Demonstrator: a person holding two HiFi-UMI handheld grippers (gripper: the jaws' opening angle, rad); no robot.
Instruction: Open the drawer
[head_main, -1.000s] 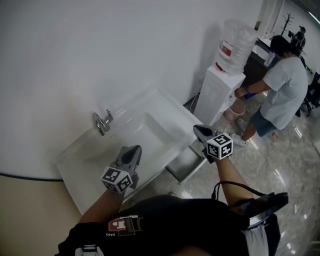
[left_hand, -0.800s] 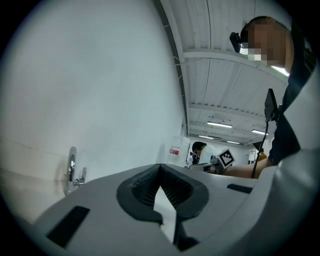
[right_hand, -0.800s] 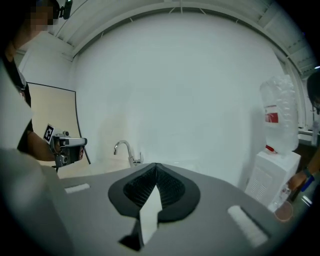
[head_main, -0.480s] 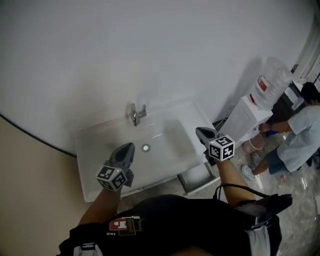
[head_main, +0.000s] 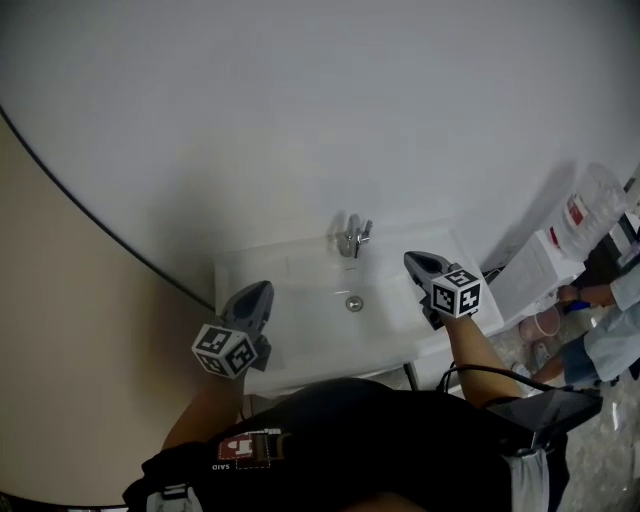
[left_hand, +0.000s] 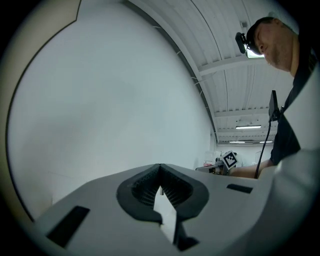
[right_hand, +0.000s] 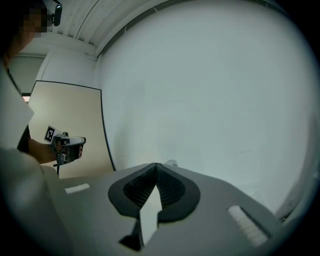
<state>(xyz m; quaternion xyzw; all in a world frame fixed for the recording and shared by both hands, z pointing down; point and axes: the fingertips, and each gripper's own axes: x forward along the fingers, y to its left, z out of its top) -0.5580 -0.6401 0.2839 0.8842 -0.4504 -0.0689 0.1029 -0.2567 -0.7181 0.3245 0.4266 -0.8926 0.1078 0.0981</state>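
Note:
No drawer shows in any view now; the space under the white sink (head_main: 290, 278) is hidden by the basin and my body. My left gripper (head_main: 262, 289) hangs over the sink's front left corner, its jaws shut with nothing between them (left_hand: 160, 166). My right gripper (head_main: 411, 260) is held over the sink's right side, also shut and empty (right_hand: 156, 165). Both point level toward the white wall. Each gripper shows small in the other's view: the right one (left_hand: 227, 160), the left one (right_hand: 67, 145).
A chrome faucet (head_main: 352, 237) stands at the back of the sink above the drain (head_main: 353, 303). To the right are a water dispenser (head_main: 545, 265), a pink bucket (head_main: 545, 323) and a bystander (head_main: 612, 330). A beige wall panel (head_main: 80, 300) lies left.
The view swung left, so the sink now sits in the middle. The partly open drawer under the sink's right side has gone out of sight. Both grippers rose and stayed shut.

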